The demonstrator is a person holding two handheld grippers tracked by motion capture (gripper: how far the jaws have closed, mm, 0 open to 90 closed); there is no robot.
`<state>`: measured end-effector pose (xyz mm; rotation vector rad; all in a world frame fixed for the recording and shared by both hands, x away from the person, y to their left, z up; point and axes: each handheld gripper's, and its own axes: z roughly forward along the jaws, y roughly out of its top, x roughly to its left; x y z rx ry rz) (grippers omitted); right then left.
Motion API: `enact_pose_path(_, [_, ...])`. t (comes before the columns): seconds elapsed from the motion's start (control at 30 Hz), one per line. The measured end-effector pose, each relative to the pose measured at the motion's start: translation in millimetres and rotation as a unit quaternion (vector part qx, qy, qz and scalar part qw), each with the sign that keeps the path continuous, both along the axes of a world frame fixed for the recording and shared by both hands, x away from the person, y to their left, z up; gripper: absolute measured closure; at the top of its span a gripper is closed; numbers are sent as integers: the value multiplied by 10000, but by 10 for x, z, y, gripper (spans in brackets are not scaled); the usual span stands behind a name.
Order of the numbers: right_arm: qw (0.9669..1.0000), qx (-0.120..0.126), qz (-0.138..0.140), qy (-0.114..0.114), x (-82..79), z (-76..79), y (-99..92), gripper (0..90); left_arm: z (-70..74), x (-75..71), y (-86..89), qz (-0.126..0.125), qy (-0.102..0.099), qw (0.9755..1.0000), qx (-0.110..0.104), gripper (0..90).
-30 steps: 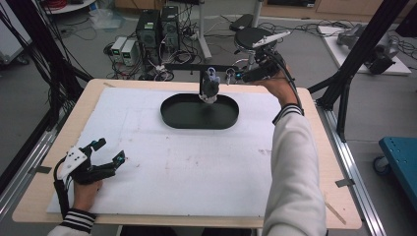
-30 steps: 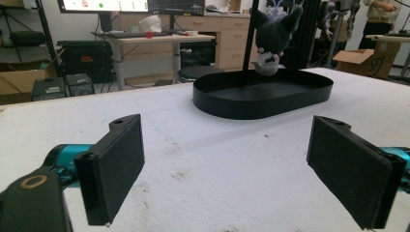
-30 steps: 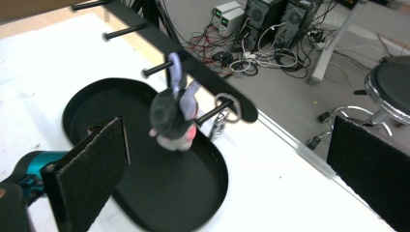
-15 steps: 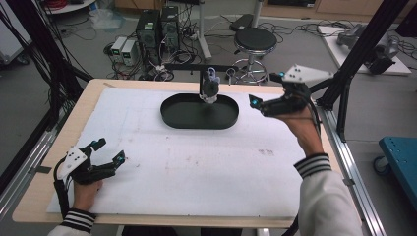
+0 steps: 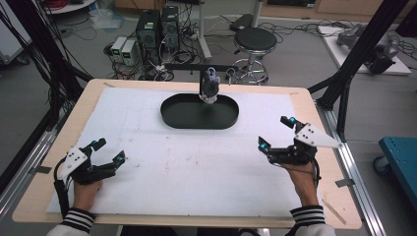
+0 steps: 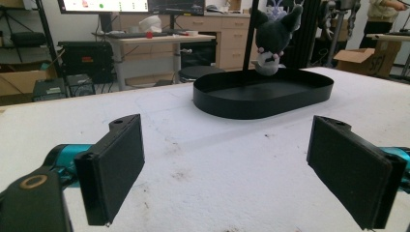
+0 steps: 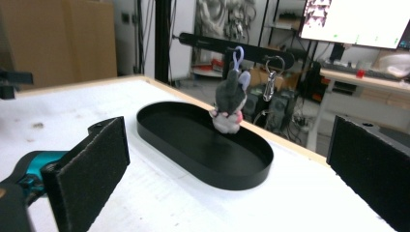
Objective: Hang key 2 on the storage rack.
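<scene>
A black oval tray (image 5: 182, 118) (image 6: 227, 108) (image 7: 193, 159) lies at the far middle of the white mat. Above its far rim a small grey plush toy (image 5: 209, 88) (image 6: 273, 36) (image 7: 229, 106) hangs by a blue clip from a black bar (image 5: 184, 66) (image 7: 208, 43). A metal carabiner (image 7: 270, 77) hangs beside it. My left gripper (image 5: 108, 151) (image 6: 225, 169) rests open at the near left of the table, empty. My right gripper (image 5: 275, 133) (image 7: 227, 174) sits open at the near right, also empty, pointing toward the tray.
The white mat (image 5: 196, 162) covers a wooden table (image 5: 319, 118). Black frame posts (image 5: 356, 59) stand at the right, cables and computers (image 5: 157, 24) and a stool (image 5: 252, 42) on the floor beyond the far edge.
My right gripper has drawn back from the hanging bar to the near right of the table, lowering toward the mat. The plush stays hanging. My left gripper has not moved.
</scene>
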<state>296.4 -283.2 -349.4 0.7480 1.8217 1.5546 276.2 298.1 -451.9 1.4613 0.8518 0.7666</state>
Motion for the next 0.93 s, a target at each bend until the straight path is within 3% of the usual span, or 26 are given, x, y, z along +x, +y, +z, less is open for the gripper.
enact_pose_path(0.13, [9998, 108, -113, 122, -87, -297, -38, 6, 0, -2, -3, -6, -9, 10000, 15, 136])
enact_pose_path(0.27, [9997, 67, -227, 103, -128, -455, -60, 6, 0, -1, -3, -6, -12, 10000, 10, 136])
enact_pose_path(0.4, [9984, 352, -364, 235, -152, -696, -100, 6, 0, -2, -3, -1, -6, 10000, 10, 136])
enact_pose_path(0.67, [9972, 396, -591, 249, -132, -873, -78, 6, 0, -2, -3, 7, -6, 10000, 10, 136])
enact_pose_path(0.73, [9970, 361, -582, 346, -97, -967, -48, 6, 0, 0, 0, 8, 2, 10000, -6, 136])
enact_pose_path(0.8, [9969, 360, -578, 391, -91, -974, -42, 5, 0, 0, -1, 9, 2, 10000, -3, 136])
enact_pose_path(0.83, [9971, 379, -600, 261, -100, -961, -48, 5, 0, 0, -1, 10, 3, 10000, -1, 136])
enact_pose_path(0.93, [9962, 451, -641, 379, -83, -979, -73, 5, 0, 0, 0, 12, 2, 10000, -5, 136])
